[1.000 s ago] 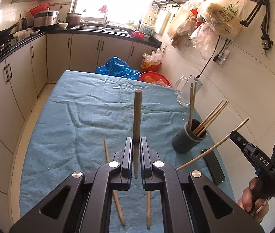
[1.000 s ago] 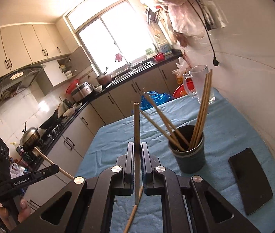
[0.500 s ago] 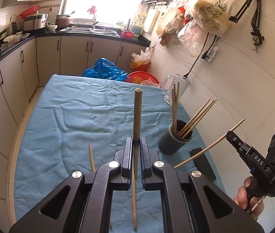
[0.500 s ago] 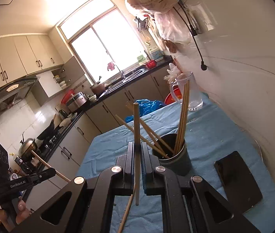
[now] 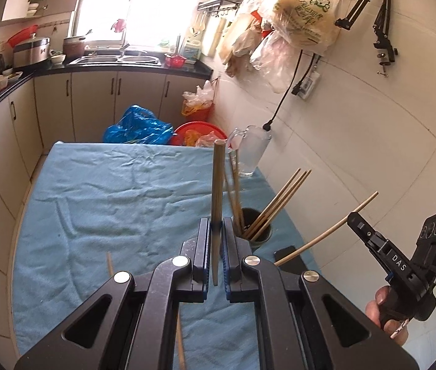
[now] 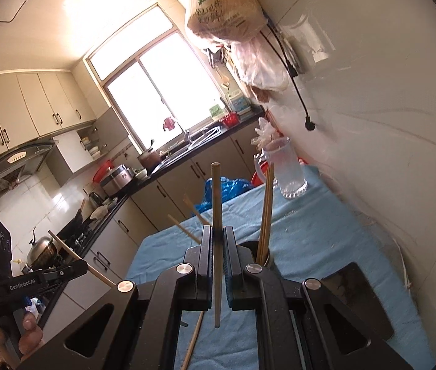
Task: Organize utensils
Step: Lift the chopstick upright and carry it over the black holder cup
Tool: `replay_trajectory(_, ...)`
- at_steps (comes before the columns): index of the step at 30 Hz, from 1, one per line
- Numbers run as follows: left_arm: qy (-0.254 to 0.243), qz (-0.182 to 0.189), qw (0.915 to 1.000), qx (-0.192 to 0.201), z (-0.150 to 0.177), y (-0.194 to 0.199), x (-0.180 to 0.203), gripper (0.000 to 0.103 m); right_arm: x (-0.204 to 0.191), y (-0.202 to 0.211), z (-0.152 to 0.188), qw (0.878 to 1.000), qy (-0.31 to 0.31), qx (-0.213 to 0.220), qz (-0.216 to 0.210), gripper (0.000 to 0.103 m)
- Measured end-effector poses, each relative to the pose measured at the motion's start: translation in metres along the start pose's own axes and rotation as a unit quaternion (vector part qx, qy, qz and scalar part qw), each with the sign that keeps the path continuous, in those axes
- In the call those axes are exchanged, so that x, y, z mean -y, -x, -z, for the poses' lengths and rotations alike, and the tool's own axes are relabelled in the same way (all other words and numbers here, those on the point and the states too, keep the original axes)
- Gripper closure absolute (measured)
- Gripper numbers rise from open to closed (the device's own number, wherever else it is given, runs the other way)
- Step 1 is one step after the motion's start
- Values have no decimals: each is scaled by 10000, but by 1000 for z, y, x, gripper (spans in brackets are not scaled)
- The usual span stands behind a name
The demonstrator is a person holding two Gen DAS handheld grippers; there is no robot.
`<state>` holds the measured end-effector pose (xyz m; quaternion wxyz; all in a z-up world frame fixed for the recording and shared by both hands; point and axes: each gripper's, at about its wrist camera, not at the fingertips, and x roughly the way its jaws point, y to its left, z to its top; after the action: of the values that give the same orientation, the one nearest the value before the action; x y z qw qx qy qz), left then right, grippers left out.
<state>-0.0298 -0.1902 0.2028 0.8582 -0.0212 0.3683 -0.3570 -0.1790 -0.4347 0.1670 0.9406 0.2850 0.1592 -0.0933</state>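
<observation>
Black slab (image 6: pixel 359 299) clearer from right wrist

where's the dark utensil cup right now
In the left wrist view the dark utensil cup stands on the blue cloth near the right-hand wall, just beyond the gripper, short of the clear jug.

- "DAS" in white letters runs along the side of the right claw (image 5: pixel 352 218), lower right of the left wrist view.
- "GenRobot.AI" in white stands on the side of the left claw (image 6: pixel 83 267), lower left of the right wrist view.
- Green print on the hanging plastic bag (image 6: pixel 222 9), top centre of that view, is too blurred to read.
</observation>
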Motion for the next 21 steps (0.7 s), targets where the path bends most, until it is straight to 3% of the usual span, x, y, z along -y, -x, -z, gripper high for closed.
replay_trajectory(11, -71, 242, 9990, 364, -49, -12, 37, 97, 9, 9, -41, 9988, 12, 481, 99, 96)
replay_trajectory(21, 0, 421, 9989, 184, -62, -69, 51, 97, 19, -23, -61, 9983, 24, 514, 263, 96)
